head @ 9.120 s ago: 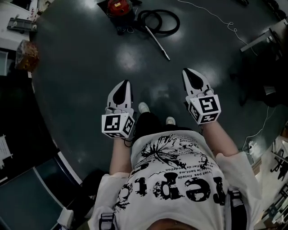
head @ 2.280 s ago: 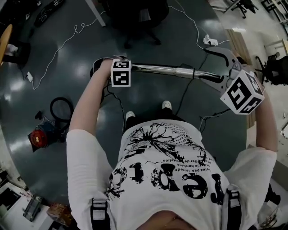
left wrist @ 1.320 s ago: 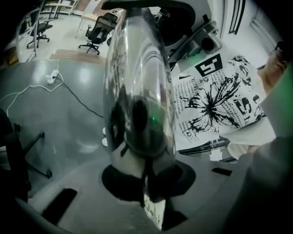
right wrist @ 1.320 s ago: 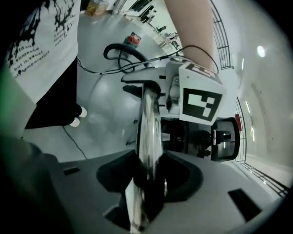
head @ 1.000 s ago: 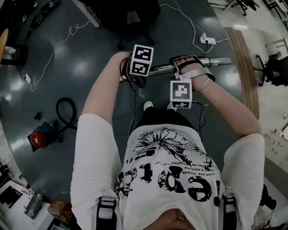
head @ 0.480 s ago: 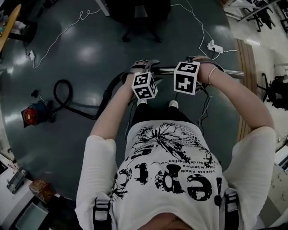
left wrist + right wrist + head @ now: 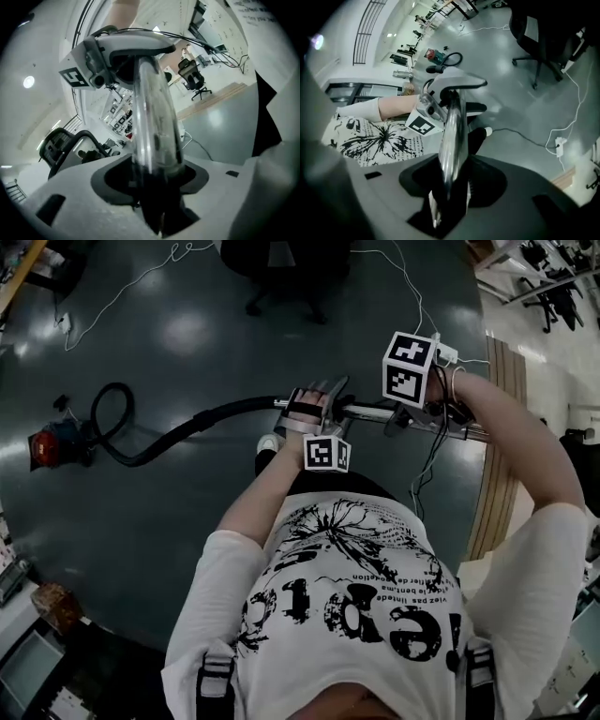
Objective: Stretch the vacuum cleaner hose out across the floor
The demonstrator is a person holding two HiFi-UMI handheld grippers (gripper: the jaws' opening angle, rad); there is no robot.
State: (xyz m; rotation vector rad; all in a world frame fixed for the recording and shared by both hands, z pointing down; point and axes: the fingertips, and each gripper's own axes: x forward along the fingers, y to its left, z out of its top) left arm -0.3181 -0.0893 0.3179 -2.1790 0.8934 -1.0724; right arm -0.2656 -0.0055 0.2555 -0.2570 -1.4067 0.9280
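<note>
Drawn straighter than half a second ago: one black corrugated hose (image 7: 217,410), trailing over the floor (image 7: 187,549) from one red canister vacuum cleaner (image 7: 49,444).
One chrome wand tube (image 7: 370,412) at the hose's end far from the canister, two grippers on it: left gripper (image 7: 314,401), jaws just opened wider, clasps the tube; right gripper (image 7: 424,409), jaws narrower, clamps it farther along.

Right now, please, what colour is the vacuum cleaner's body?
The vacuum body is red, clearest in the head view.
</note>
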